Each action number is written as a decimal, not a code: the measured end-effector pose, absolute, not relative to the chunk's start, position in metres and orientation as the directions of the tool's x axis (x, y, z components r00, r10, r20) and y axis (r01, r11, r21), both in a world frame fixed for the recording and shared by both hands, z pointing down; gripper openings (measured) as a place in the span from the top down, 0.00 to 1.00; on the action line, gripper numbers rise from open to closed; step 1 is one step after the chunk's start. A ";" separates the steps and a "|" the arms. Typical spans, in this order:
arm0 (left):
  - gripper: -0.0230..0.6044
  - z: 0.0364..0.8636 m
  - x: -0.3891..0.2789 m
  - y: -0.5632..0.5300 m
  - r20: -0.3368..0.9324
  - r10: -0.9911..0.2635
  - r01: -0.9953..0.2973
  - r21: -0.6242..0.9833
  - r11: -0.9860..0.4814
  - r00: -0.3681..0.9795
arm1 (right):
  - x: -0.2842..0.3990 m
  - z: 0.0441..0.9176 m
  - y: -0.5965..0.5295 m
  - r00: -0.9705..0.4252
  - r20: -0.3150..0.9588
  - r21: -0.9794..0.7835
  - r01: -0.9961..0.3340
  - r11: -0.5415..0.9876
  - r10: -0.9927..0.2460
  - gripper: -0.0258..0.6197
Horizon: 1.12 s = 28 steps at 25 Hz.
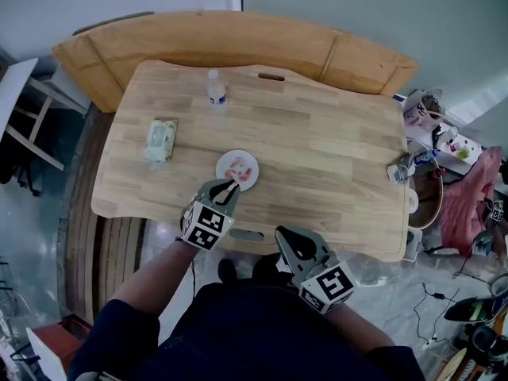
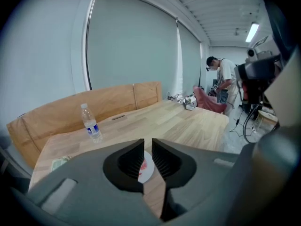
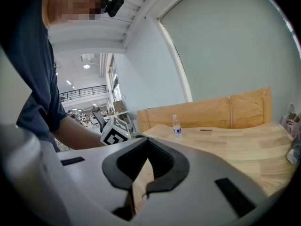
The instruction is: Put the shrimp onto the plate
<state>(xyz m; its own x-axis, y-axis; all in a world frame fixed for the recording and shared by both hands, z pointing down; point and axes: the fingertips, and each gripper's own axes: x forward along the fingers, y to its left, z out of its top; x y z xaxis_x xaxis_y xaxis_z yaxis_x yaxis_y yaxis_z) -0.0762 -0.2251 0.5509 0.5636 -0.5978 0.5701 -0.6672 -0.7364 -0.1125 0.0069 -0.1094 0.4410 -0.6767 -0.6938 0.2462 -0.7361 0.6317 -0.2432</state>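
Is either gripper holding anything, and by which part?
Nothing is held: the left gripper stands slightly open and empty, the right gripper shut and empty. The shrimp lies on the plate.

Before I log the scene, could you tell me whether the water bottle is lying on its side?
No, the water bottle stands upright on the table, cap at the top.

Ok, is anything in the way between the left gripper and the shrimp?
Nothing visible. The left gripper is at the near edge of the plate, and the shrimp lies on it just beyond. The bottle stands well clear.
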 end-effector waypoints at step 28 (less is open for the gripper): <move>0.95 0.415 -0.096 -0.073 0.327 -0.635 -0.673 0.005 -0.739 0.700 | -0.056 0.415 -0.068 -0.722 0.203 -0.154 -0.690 0.707 -0.661 0.94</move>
<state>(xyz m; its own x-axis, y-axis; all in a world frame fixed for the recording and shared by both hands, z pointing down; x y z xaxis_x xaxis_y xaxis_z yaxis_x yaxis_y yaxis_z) -0.0958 -0.0730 0.4148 0.6999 -0.6352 0.3267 -0.6733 -0.7393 0.0049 -0.0559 -0.0684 0.4147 -0.7222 -0.6613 0.2028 -0.6905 0.7067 -0.1544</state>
